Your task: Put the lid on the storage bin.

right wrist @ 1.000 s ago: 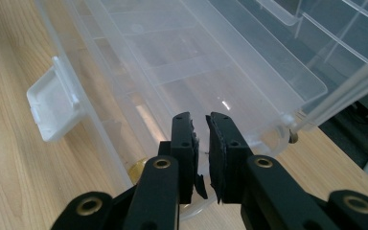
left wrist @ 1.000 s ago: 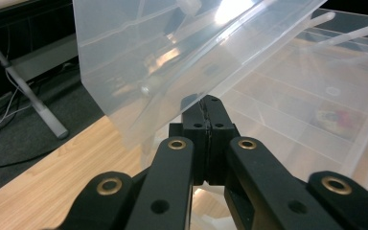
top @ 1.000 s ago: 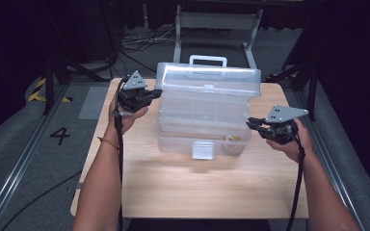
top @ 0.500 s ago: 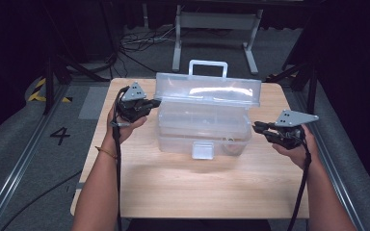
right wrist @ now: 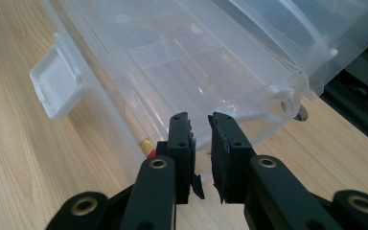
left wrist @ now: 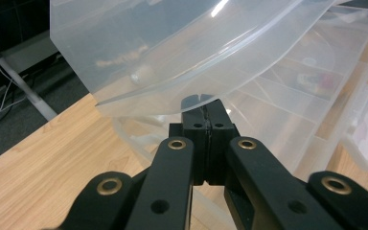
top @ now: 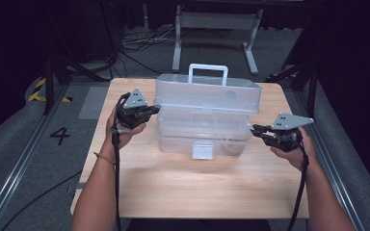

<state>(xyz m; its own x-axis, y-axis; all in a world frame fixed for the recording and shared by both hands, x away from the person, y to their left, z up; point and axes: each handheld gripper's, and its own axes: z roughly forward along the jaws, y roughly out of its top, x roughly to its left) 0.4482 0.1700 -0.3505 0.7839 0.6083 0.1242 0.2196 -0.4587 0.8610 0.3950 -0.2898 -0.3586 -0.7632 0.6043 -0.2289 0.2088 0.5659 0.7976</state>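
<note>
A clear plastic toolbox [top: 202, 130] stands mid-table, its white front latch [top: 202, 150] hanging loose. Its lid [top: 207, 91] with a white handle [top: 208, 72] hovers partly raised over the base. My left gripper [top: 155, 109] is at the box's left end. In the left gripper view its jaws are pressed shut [left wrist: 202, 103], tips just under the lid rim [left wrist: 172, 43]. My right gripper [top: 255, 129] sits beside the box's right end. The right gripper [right wrist: 200, 120] has a narrow gap between its jaws and holds nothing. It points at the base [right wrist: 196, 62].
The wooden table [top: 197, 187] has bare room in front of the box. Small items lie in the box's compartments [left wrist: 311, 79], one yellow-red piece [right wrist: 146, 146] near the front wall. A metal stand [top: 212, 29] and cables sit on the floor beyond the table.
The lid has come down toward the base while the base stayed put. My left gripper lowered with it. The right gripper drifted slightly outward and nearer to me.
</note>
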